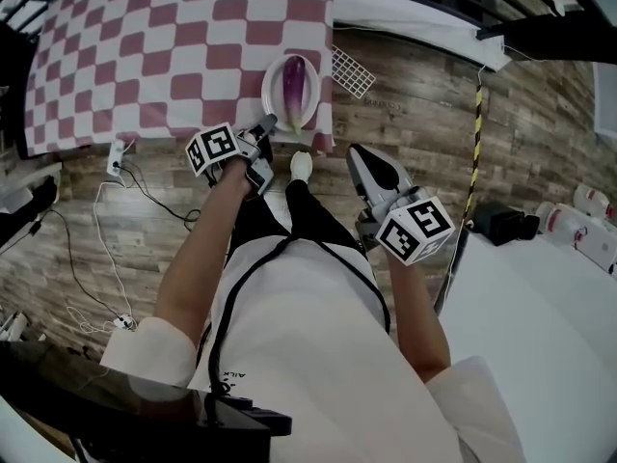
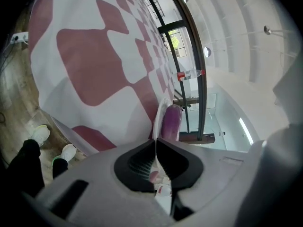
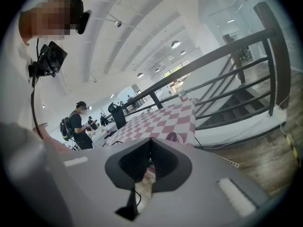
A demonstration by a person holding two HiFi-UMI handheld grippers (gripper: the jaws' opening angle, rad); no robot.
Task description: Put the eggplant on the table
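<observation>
Eggplant (image 1: 295, 83) lies in white plate (image 1: 269, 95) at table's (image 1: 145, 46) near right corner. Left gripper (image 1: 267, 123) jaws clamped on plate's near rim. Right gripper (image 1: 354, 151) jaws closed, empty, beyond the table's near edge.

No legible text; shirt print (image 1: 234, 378) too small.

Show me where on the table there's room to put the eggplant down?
The checkered tablecloth is bare everywhere left of and behind the plate. It is crowded only at the near right corner, where the plate holds the eggplant and the left gripper pinches its rim.
</observation>
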